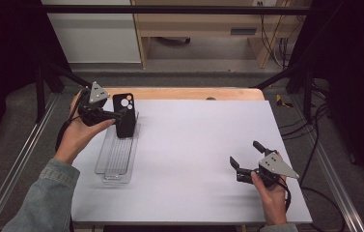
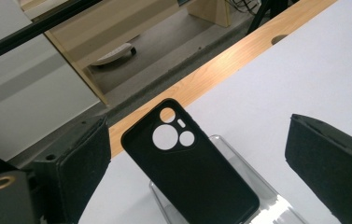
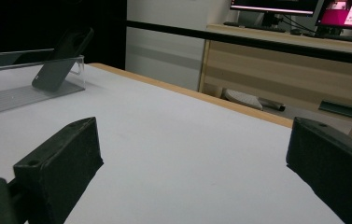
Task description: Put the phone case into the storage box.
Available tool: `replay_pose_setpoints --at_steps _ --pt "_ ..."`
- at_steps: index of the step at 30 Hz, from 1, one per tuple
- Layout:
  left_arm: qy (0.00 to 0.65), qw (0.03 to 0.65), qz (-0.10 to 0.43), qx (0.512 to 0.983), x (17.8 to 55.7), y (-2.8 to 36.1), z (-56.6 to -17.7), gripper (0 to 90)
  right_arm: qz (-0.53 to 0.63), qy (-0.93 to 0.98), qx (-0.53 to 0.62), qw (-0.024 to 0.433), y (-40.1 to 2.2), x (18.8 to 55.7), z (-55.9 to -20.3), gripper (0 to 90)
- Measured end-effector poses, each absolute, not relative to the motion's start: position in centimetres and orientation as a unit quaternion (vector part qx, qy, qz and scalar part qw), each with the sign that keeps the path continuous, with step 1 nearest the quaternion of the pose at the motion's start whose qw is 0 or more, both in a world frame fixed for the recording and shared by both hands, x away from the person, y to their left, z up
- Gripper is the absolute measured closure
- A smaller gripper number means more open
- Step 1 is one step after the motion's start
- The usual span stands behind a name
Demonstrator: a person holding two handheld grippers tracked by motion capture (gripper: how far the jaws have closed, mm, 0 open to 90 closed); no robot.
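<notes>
Phone case [image 1: 124, 115], black, propped on edge in the far end of a clear plastic tray [image 1: 117, 157] — leaning back against the tray's end wall, camera cut-outs uppermost. The tilt looks deliberate: the wall holds it up, so both long edges stay free for a pinch.

Left gripper [image 1: 113, 115] held level at the case, at the far left corner of the white table [image 1: 203, 145]. In the left gripper view its jaws stand spread wide, one to each side of the case [image 2: 187, 163], neither pad touching it. Judgement: either a release just made or a grasp about to come; the frames do not settle which.

Right gripper [image 1: 245, 153] parked near the front right of the table, well apart from the tray, jaws spread with nothing between them. Its view looks across bare tabletop toward the tray [image 3: 24, 91] and the leaning case [image 3: 61, 58] — likely kept out of the way while the left hand works.

Wooden edge [image 1: 189, 93] of the bench shows past the white surface.
</notes>
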State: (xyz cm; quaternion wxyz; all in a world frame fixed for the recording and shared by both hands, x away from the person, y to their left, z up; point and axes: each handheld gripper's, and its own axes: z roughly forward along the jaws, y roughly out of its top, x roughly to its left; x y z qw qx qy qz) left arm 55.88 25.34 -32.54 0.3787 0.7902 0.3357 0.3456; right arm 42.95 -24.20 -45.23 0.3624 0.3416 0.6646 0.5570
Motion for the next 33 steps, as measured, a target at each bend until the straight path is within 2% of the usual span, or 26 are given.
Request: replay_pose_setpoints --at_steps 33 --pt "0.347 0.464 0.319 0.750 53.4 24.2 -33.1 3.7 0.562 0.663 0.339 0.362 -24.3 42.9 -45.0 3.5"
